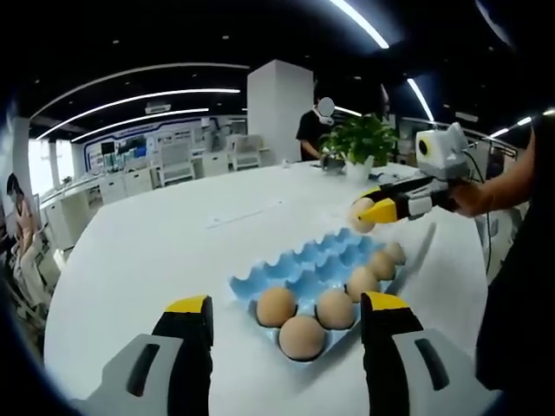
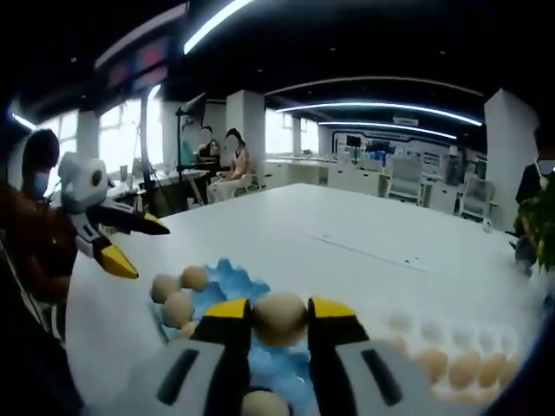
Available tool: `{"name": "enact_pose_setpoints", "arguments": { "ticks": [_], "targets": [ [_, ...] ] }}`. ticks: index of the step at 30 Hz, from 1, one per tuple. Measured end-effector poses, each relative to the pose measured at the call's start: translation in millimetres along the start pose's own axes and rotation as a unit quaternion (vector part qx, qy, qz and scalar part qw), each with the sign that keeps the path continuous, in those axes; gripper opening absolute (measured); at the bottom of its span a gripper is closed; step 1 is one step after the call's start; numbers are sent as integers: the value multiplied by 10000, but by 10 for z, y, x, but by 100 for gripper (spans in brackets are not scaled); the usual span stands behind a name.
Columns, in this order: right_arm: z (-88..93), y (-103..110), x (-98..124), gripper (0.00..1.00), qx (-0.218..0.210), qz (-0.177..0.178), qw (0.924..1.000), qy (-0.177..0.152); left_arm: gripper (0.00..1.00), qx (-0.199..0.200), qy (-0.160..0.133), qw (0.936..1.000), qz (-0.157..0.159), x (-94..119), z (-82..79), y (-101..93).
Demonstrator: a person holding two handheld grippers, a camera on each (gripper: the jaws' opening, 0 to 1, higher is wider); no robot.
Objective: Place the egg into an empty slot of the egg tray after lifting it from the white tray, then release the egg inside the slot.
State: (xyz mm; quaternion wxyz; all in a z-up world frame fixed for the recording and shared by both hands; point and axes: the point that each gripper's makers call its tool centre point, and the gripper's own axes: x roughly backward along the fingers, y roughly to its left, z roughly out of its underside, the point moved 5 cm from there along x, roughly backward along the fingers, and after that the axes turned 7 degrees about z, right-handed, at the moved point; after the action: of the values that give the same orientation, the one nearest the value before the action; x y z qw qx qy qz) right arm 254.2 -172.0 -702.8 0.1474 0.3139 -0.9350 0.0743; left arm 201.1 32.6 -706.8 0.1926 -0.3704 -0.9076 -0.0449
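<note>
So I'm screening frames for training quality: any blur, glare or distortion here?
Left gripper view: sharp, though fisheye bends the ceiling lights. Right gripper view: softer overall, the white tray at lower right hazy, the held egg fairly clear.

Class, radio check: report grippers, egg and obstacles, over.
Right gripper shut on egg, above blue egg tray. Left gripper open, holding nothing, near the tray's filled end. Empty slots unobstructed.

Tan egg (image 2: 279, 317) airborne above blue egg tray (image 1: 299, 269), partly filled.
</note>
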Motion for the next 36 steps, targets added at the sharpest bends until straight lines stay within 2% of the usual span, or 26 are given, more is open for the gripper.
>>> {"name": "enact_pose_setpoints", "arguments": {
  "ticks": [17, 24, 36],
  "targets": [
    [-17, 595, -469, 25, 309, -830, 9960, 107, 69, 52, -2, 10000, 8, 20, 25, -9],
    [44, 696, -606, 25, 260, -967, 9946, 260, 69, 45, 18, 10000, -63, 51, 47, 11],
    [143, 749, -728, 26, 50, -1006, 9937, 493, 69, 104, 39, 9999, -81, 71, 80, 20]
  ]
}}
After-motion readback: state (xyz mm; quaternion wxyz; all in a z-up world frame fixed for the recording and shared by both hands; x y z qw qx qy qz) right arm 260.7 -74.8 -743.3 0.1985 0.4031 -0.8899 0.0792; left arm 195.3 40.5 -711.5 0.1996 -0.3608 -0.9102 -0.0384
